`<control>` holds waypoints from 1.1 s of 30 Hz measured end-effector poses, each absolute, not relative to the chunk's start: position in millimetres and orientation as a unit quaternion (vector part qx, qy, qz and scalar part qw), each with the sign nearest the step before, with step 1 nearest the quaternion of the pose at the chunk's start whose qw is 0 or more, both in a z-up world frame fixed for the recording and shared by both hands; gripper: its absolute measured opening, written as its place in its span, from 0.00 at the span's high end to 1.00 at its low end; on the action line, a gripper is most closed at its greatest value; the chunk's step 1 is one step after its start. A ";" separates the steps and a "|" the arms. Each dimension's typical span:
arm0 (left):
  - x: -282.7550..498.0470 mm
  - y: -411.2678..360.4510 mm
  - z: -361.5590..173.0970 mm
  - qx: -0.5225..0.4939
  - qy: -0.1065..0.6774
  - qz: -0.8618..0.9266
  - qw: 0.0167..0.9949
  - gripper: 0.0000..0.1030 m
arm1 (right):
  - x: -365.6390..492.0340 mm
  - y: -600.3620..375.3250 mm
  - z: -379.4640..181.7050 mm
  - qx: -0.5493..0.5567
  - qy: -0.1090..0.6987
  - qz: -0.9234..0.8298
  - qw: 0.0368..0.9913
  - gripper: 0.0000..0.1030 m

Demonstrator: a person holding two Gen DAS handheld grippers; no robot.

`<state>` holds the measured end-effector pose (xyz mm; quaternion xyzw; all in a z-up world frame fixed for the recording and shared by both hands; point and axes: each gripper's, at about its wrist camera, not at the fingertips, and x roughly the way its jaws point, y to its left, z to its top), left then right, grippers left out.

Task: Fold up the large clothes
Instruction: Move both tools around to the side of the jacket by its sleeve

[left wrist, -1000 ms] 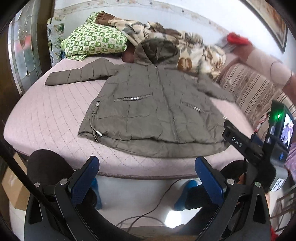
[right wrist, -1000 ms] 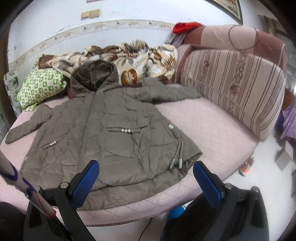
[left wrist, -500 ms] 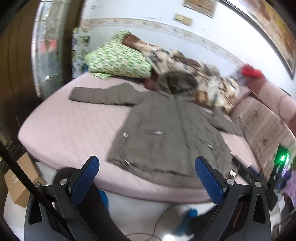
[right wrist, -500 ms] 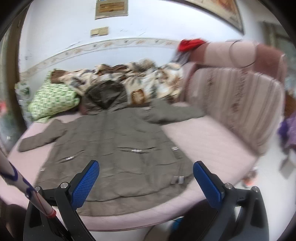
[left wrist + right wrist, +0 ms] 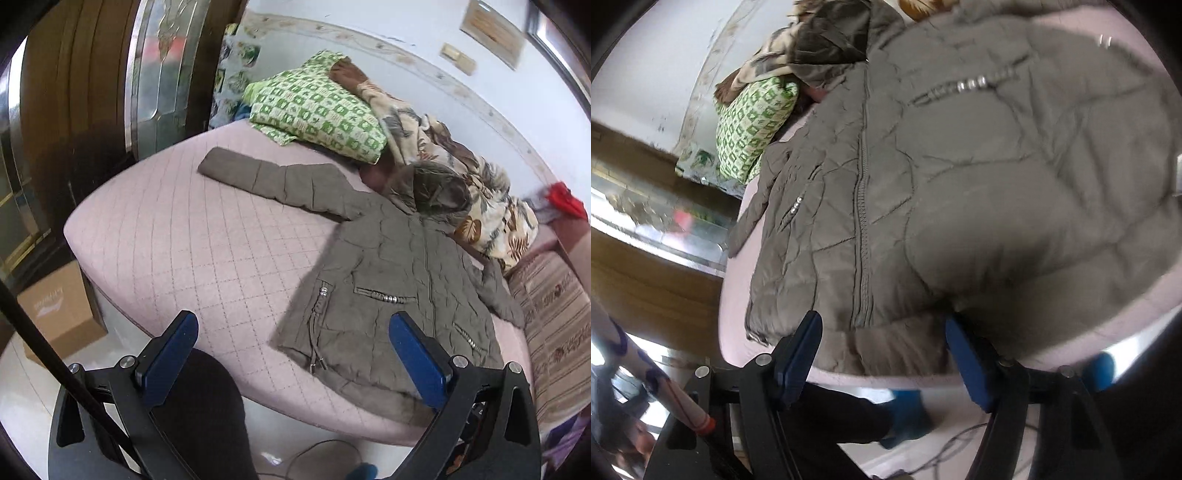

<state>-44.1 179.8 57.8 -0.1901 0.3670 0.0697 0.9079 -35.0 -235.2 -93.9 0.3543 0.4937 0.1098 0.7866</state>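
An olive-grey quilted hooded jacket [image 5: 391,280] lies face up and spread flat on a pink quilted bed [image 5: 192,251], its left sleeve [image 5: 273,181] stretched out toward the bed's left side. My left gripper [image 5: 291,354] is open and empty, held above the bed's front edge, left of the jacket's bottom corner. My right gripper [image 5: 882,354] is open and tilted, its blue pads [image 5: 971,365] just at the jacket's bottom hem [image 5: 894,347], close to the zipper [image 5: 862,206]. The jacket fills most of the right wrist view [image 5: 997,184].
A green checked pillow [image 5: 317,107] and a leaf-print blanket [image 5: 476,199] lie at the head of the bed. A striped bolster [image 5: 554,314] runs along the right side. A cardboard box [image 5: 59,314] stands on the floor at left, by a wooden cabinet [image 5: 74,110].
My left gripper has swung left and up, now looking at the bed's left side and the outstretched sleeve. My right gripper has tilted and dropped close to the jacket's bottom hem.
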 end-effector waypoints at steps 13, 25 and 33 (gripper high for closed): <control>-23.7 167.8 44.8 -0.162 0.378 0.092 0.907 0.00 | -25.4 -231.8 -89.7 0.368 0.498 0.127 0.775 0.92; 6.0 175.6 26.3 -0.126 0.387 0.127 0.905 0.00 | -60.3 -206.0 -71.3 0.235 0.521 0.143 0.808 0.97; 54.2 229.9 7.6 -0.149 0.410 0.172 0.883 0.00 | -34.6 -210.5 -5.8 0.181 0.429 0.096 0.880 0.14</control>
